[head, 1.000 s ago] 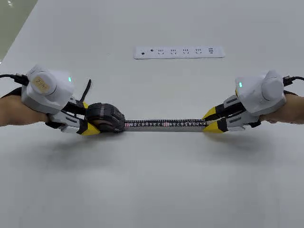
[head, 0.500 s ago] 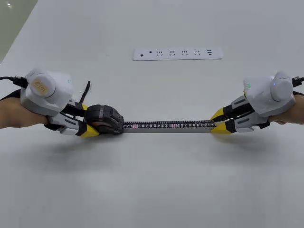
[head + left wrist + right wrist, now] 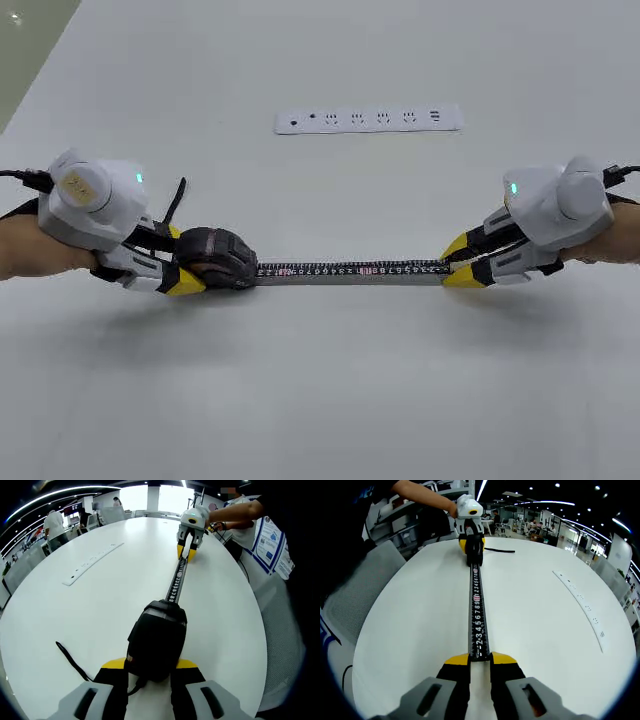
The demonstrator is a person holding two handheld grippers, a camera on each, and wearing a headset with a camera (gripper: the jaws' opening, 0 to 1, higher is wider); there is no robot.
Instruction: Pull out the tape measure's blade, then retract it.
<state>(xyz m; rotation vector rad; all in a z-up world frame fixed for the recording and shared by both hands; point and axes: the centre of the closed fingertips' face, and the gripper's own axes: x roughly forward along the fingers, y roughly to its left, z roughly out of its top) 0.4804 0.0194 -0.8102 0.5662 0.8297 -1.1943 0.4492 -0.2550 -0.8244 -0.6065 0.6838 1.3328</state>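
Observation:
A black tape measure case (image 3: 217, 258) rests on the white table, and my left gripper (image 3: 188, 274) is shut on it from the left. In the left gripper view the case (image 3: 157, 639) sits between the yellow-tipped jaws. Its dark blade (image 3: 350, 270) with white numbers runs right along the table to my right gripper (image 3: 458, 262), which is shut on the blade's end. In the right gripper view the blade (image 3: 477, 615) stretches straight away from the jaws to the case (image 3: 474, 545). A black wrist strap (image 3: 176, 197) trails behind the case.
A white power strip (image 3: 368, 119) lies flat at the back of the table, beyond the blade. The round table's edge (image 3: 395, 605) curves near the right gripper, with grey mesh chairs (image 3: 350, 605) beside it. People stand far off in the room.
The right gripper has moved a little left between the earlier frames and now, after drawing the blade out to the right. The left gripper keeps the case in place.

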